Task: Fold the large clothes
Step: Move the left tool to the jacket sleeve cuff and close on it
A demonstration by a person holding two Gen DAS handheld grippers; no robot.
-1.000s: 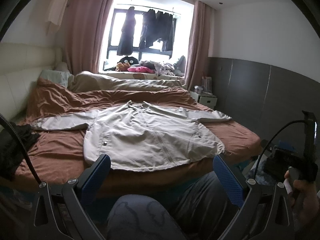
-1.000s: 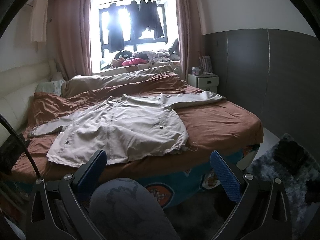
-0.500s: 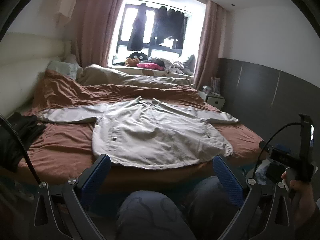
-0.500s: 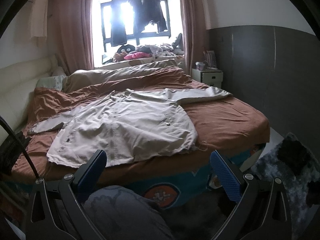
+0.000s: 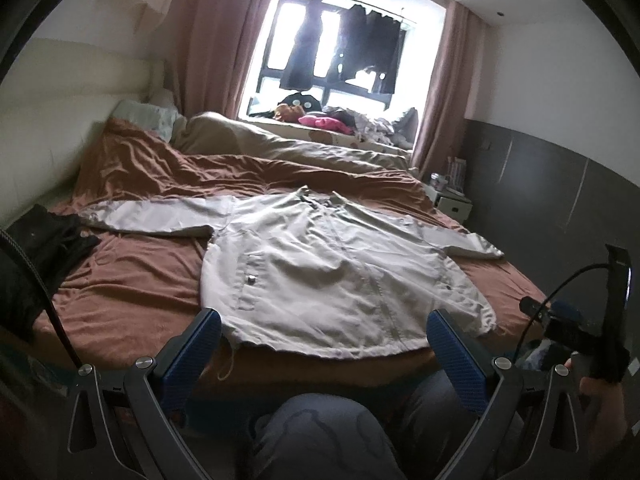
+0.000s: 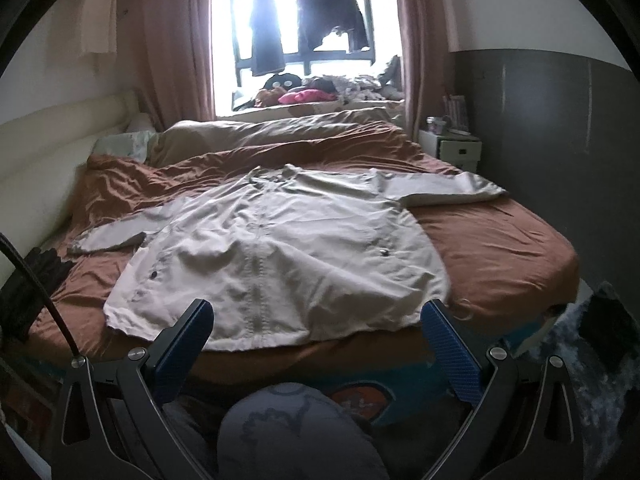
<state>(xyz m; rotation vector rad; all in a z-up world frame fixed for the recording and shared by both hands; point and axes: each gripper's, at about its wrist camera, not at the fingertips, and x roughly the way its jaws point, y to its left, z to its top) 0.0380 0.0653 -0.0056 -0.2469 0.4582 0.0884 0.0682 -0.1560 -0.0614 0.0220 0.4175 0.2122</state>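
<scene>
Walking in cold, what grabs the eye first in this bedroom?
A pale jacket lies spread flat, sleeves out, on the rust-brown bed, its hem near the closest edge. Behind it, dark clothes hang in the bright window. Low in each view, blue-padded grippers, left and right, gape open, touching nothing.

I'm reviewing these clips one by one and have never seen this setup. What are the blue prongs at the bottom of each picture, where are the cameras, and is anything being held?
There is no robot here: a person holds a two-finger gripper in each hand, and a fisheye camera on each looks forward along its fingers. The blue prongs are those fingers. One picture comes from the left gripper, the other from the right gripper. Both are open and hold nothing. Ahead, a light beige jacket lies flat, front up, sleeves spread, on a bed with a brown sheet. A dark garment lies at the bed's left edge. The right hand with its gripper handle shows in the left view.
</scene>
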